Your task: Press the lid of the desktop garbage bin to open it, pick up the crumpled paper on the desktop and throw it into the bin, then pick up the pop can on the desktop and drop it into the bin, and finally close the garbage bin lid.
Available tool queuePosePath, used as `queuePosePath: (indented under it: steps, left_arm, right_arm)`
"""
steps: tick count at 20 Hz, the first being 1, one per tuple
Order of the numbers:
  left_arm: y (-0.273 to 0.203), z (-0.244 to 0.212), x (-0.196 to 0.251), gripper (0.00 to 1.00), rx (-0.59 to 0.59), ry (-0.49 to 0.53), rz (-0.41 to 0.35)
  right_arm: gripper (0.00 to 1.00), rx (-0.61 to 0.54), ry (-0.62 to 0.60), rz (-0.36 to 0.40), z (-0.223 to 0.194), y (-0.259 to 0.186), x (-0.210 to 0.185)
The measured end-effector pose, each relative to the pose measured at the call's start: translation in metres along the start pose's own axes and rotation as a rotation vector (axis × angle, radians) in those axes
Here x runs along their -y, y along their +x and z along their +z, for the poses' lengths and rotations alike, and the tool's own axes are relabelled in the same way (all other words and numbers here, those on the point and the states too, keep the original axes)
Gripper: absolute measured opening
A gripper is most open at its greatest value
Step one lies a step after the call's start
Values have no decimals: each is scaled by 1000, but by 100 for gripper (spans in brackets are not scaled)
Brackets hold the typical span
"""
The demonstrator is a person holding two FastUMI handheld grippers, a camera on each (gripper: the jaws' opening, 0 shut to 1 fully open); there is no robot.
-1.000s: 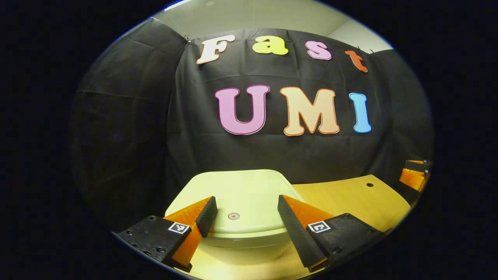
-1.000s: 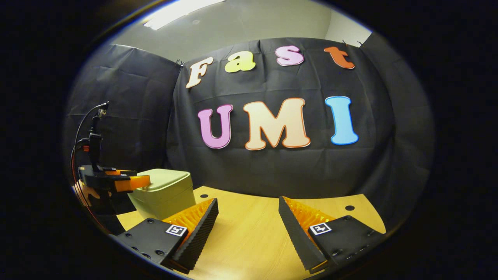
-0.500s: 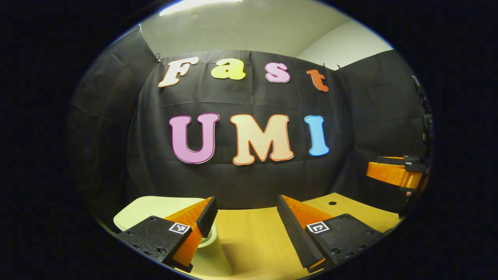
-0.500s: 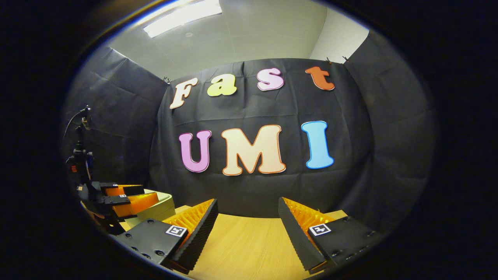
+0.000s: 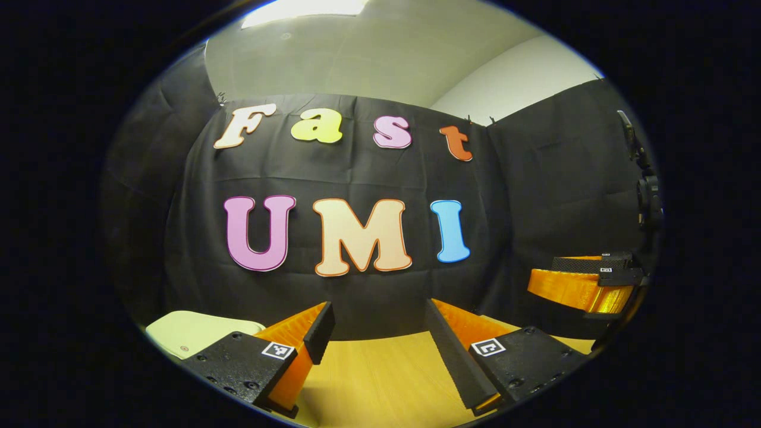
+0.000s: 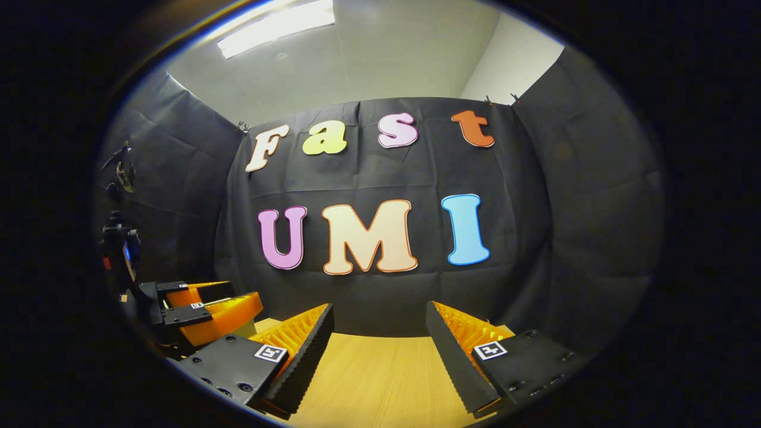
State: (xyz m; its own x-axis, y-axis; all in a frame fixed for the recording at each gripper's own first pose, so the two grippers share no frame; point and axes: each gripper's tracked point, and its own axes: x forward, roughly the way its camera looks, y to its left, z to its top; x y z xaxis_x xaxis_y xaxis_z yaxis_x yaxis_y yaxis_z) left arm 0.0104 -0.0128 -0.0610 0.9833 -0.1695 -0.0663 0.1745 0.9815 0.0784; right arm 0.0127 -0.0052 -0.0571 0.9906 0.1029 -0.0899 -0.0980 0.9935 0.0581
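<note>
In the left gripper view, the bin [image 5: 196, 336] sits at the lower left edge of the frame, its pale lid [image 5: 178, 333] down and lying flat, with a small round mark near the lid's front edge. Just right of it, at the bottom centre, the left claw [image 5: 376, 333] stands wide open with nothing between its fingers, above bare tabletop [image 5: 380, 368]. At the right edge of that frame the right claw [image 5: 579, 285] shows side-on, held above the tabletop. In the right gripper view, the left claw [image 6: 202, 309] appears at the lower left, and at the bottom centre the right claw [image 6: 377, 336] is likewise spread wide and empty. Judging by its look, the bin is light moulded plastic that may slide under a sideways push, so the lid is best pressed straight down near the front mark; it seems stiff and smooth. Neither paper nor can is in sight. Small square black-and-white markers sit on the claw bodies; no brand can be read.
</note>
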Motion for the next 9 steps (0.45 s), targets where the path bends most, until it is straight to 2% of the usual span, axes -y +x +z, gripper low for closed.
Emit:
queuePosePath:
  steps: [3, 4, 9]
  left_arm:
    - [1, 1, 4, 92, -1, -3, -15]
    - [3, 2, 3, 94, 0, -1, -15]
    - [5, 5, 9, 92, -7, -2, -35]
  right_arm:
    - [98, 11, 9, -13, 5, 0, 5]
    - [98, 10, 7, -15, 6, 1, 5]
    - [98, 23, -10, -13, 13, 3, 2]
